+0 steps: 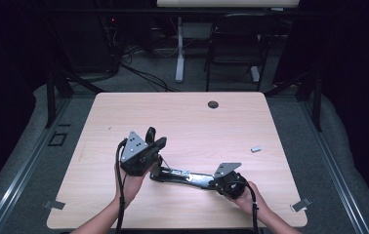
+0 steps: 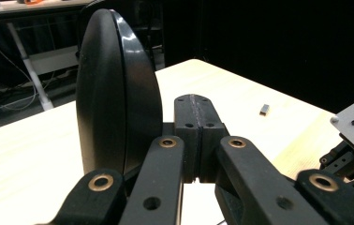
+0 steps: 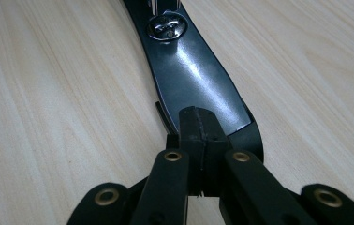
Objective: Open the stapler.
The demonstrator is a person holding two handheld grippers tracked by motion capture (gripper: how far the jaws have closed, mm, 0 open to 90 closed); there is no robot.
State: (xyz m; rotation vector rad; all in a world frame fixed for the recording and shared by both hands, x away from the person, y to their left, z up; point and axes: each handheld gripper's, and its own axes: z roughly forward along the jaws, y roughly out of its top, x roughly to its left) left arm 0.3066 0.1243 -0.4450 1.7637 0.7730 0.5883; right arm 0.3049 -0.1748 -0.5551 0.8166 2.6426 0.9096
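Note:
A glossy black bar (image 1: 187, 177) with a screw head (image 3: 168, 27) lies flat on the light wooden table (image 1: 192, 122), running from my left hand to my right. My right gripper (image 1: 214, 183) is shut, and its tips (image 3: 197, 115) sit over the bar's near end (image 3: 198, 75); I see nothing pinched between them. An upright black oval disc (image 2: 116, 93) stands close against the left side of my left gripper (image 2: 195, 103). That gripper (image 1: 159, 143) is shut with nothing visible in its seam, and a hand holds it a little above the table.
A small grey block (image 1: 256, 149) lies on the table's right part, also visible as the grey block (image 2: 264, 109). A round cable hole (image 1: 213, 104) sits near the far edge. Metal clips (image 1: 301, 204) hang at the near corners. A chair (image 1: 236, 44) stands beyond the table.

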